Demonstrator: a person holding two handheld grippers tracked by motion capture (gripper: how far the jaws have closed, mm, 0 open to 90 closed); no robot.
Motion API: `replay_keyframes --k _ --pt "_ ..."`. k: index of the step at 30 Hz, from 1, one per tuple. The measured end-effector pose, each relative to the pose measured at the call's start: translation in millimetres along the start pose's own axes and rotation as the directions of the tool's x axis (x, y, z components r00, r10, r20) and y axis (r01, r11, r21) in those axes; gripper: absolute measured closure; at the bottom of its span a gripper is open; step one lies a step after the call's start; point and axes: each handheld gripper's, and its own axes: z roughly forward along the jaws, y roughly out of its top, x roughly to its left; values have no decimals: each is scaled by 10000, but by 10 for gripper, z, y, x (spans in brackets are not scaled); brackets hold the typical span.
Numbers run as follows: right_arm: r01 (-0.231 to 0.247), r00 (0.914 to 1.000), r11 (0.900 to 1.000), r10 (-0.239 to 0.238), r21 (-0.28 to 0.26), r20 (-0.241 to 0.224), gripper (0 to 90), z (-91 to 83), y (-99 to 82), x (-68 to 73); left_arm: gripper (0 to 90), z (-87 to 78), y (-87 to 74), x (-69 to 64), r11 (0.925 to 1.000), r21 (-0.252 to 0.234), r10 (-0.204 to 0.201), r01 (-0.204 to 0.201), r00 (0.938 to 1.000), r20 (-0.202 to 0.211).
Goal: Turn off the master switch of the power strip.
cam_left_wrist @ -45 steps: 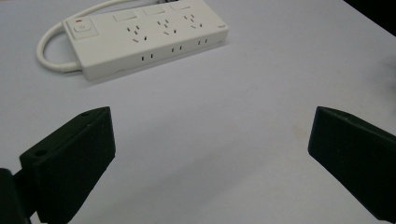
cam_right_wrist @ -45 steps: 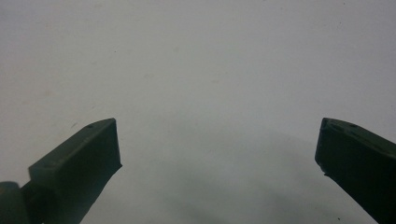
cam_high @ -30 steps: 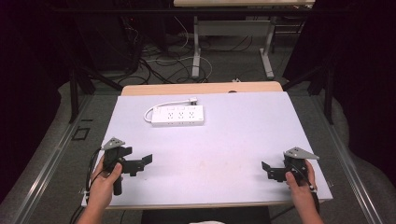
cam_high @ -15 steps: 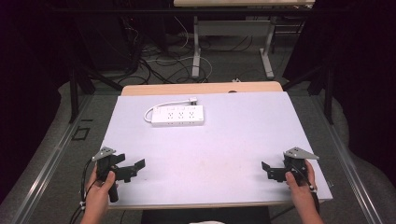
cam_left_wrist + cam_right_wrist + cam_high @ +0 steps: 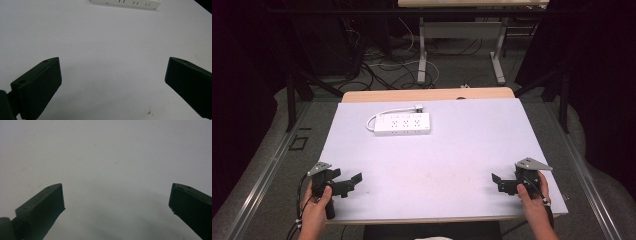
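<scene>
White tabletop (image 5: 452, 165) fills most of the high view, w/ dark floor and loose cables beyond its far edge. I've got both tools parked at the near edge: left gripper (image 5: 354, 181) at the near-left corner, right gripper (image 5: 496, 181) at the near-right, each in a hand, tips turned inward toward the middle. Jaws on both stand wide apart w/ nothing between them; each gripper view shows just bare surface in the gap.

White power strip (image 5: 403, 123) lies flat at the far-left part of the table, well apart from both grippers. Its long axis runs left-right across the table, sockets up, cord (image 5: 377, 119) looping off its left end and along the back toward the plug (image 5: 418, 106) near the far edge. In the left gripper view the strip (image 5: 126, 3) sits at the top, i.e. ahead and a bit to one side of that tool's jaws.

My read: left gripper is clearly nearer, so the reach should go forward and slightly right from there, closing across the strip's short width.
</scene>
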Motion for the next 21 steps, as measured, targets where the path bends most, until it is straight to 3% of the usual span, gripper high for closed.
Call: replay_keyframes --k 11,21 --pt "46 10000 10000 -46 -28 -27 0 1 4 -8 9 32 -51 40 9995 208 242 -233 9989 -413" --pt "36 10000 10000 -36 -21 -52 0 3 5 -5 9 45 -61 31 9986 416 352 -336 9986 -382"
